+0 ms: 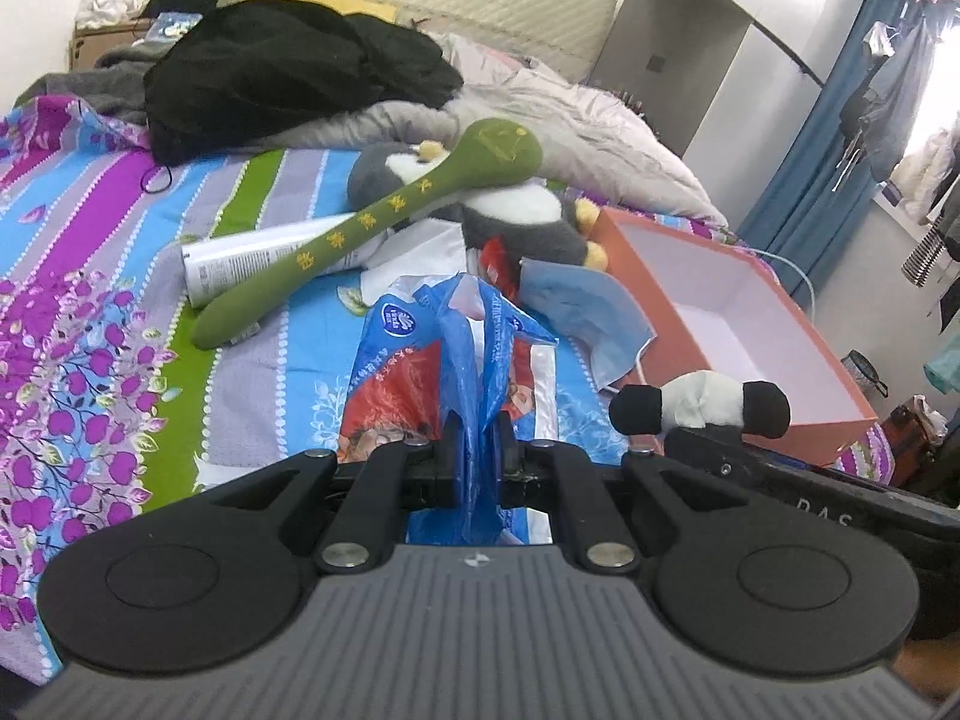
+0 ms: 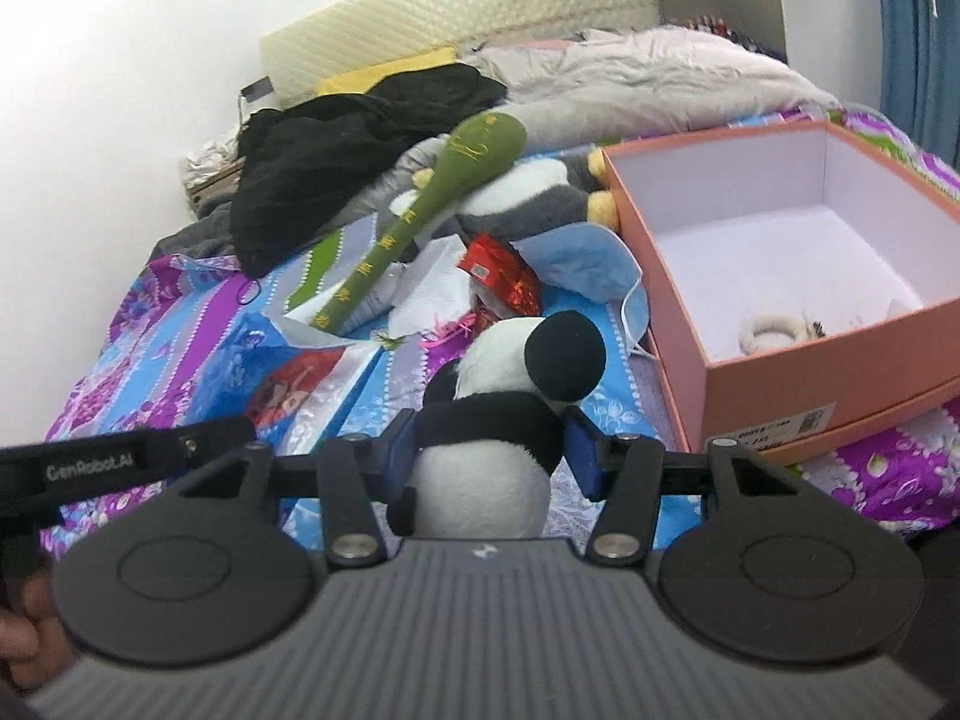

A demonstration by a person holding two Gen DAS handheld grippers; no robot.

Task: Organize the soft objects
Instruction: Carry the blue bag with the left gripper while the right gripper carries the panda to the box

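The right claw point(image 2: 489, 456) pinches a small panda plush point(image 2: 498, 420) around its middle, fingers pressed into the soft body so it cannot slip; the toy hangs above the bed point(image 2: 180, 324), near the front left corner of the orange box point(image 2: 828, 360). That open box, lined white and holding only a few small items, looks like the intended home for it. The left claw point(image 1: 477, 462) is clamped on a twisted blue plastic bag point(image 1: 462, 348), gathered at its neck, probably to lift the loose film as one bundle. Towards the headboard end of the bed lie a green plush spoon point(image 1: 384, 222), a grey penguin plush point(image 1: 516, 216) and a blue face mask point(image 1: 594, 312), not yet sorted.
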